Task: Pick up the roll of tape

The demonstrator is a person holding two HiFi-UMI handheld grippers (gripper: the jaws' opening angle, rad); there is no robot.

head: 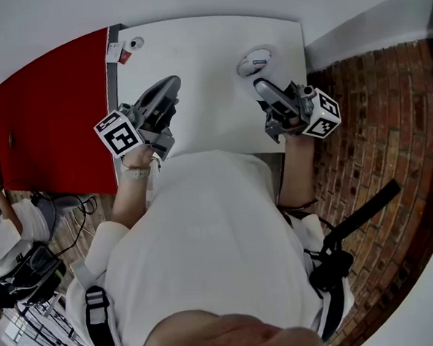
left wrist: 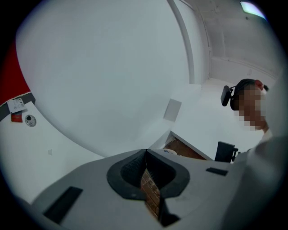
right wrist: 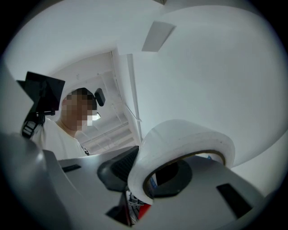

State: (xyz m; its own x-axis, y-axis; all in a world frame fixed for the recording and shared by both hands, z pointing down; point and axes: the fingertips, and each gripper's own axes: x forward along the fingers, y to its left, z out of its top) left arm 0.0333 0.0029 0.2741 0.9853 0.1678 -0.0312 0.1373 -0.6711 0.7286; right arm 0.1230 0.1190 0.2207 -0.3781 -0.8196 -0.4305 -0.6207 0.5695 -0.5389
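Observation:
A white roll of tape stands on edge between the dark pads of my right gripper, which is shut on it. In the head view the same roll sits at the tip of the right gripper, lifted over the far right part of the white table; the gripper tilts upward. My left gripper hovers over the table's left half. Its jaws meet at the tips with nothing between them.
A red panel adjoins the table on the left. Small labels and a round item lie at the table's far left corner. Brick floor runs along the right. Another person and black gear are at lower left.

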